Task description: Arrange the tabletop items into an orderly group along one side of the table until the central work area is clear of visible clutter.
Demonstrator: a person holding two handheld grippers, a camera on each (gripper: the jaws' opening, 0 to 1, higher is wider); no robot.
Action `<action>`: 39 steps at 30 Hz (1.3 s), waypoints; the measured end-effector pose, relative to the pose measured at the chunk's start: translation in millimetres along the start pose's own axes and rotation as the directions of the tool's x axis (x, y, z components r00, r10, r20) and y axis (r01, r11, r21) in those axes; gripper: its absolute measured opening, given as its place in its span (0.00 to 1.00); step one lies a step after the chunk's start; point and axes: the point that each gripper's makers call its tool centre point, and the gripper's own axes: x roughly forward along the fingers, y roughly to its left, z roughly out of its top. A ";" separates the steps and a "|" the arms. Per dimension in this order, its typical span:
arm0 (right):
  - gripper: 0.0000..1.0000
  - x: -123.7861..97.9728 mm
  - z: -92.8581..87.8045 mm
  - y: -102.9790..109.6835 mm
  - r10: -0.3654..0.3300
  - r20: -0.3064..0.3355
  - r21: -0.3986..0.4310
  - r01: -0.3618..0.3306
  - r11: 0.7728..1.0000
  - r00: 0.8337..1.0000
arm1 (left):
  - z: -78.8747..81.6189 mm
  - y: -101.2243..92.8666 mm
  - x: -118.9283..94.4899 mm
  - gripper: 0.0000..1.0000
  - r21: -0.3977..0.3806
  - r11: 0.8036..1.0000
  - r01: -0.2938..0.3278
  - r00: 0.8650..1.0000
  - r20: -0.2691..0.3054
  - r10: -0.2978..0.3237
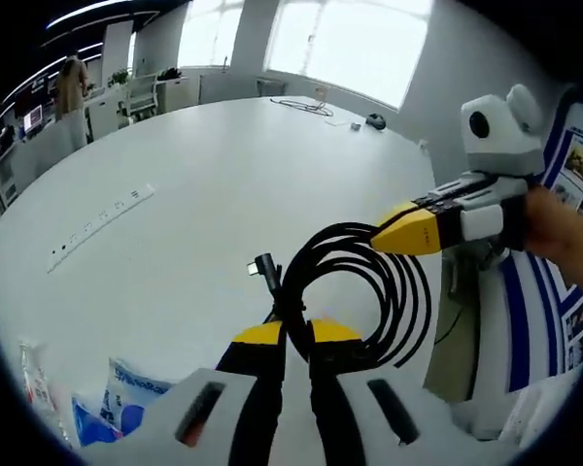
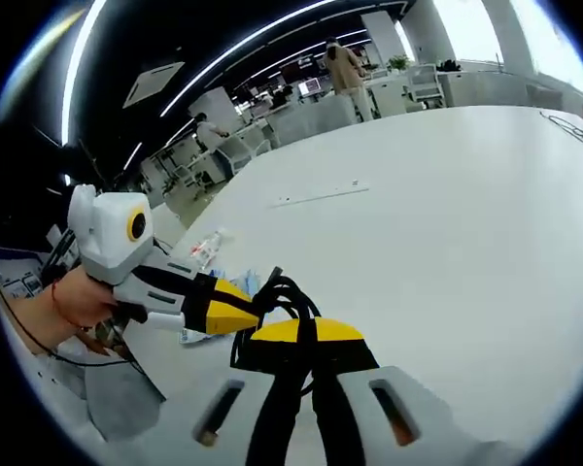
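A black coiled cable (image 1: 369, 291) hangs just above the white table (image 1: 223, 165), its plug (image 1: 265, 268) sticking out to the left. My left gripper (image 1: 299, 335) is shut on the coil's lower left side. My right gripper (image 1: 391, 234) comes in from the right, and its yellow tips meet the coil's upper right side. In the right gripper view the cable (image 2: 284, 289) runs between my right gripper's (image 2: 309, 332) closed jaws. There the left gripper (image 2: 251, 303) reaches in from the left onto the same coil.
A white power strip (image 1: 97, 225) lies on the left of the table. Blue-and-white packets (image 1: 126, 398) and a small bottle (image 1: 34, 379) lie near the front left edge. Another cable (image 1: 306, 105) and a mouse (image 1: 374, 120) sit far off. A person (image 1: 73, 83) stands beyond.
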 end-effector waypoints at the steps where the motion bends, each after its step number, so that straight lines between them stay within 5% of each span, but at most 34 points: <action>1: 0.00 2.9 -2.0 -3.9 -0.001 -0.007 0.004 0.001 1.000 1.000 | -2.3 1.4 4.6 0.05 -0.006 1.000 0.001 1.000 -0.011 -0.001; 23: 0.00 41.6 -35.6 -64.8 -0.048 -0.097 0.083 0.056 0.995 0.994 | -23.7 18.0 75.6 0.05 -0.087 0.996 0.016 0.992 -0.125 -0.027; 39: 0.00 56.5 -53.1 -85.5 -0.065 -0.139 0.118 0.082 0.990 0.988 | -35.0 24.1 97.0 0.05 -0.132 0.991 0.016 0.987 -0.155 -0.036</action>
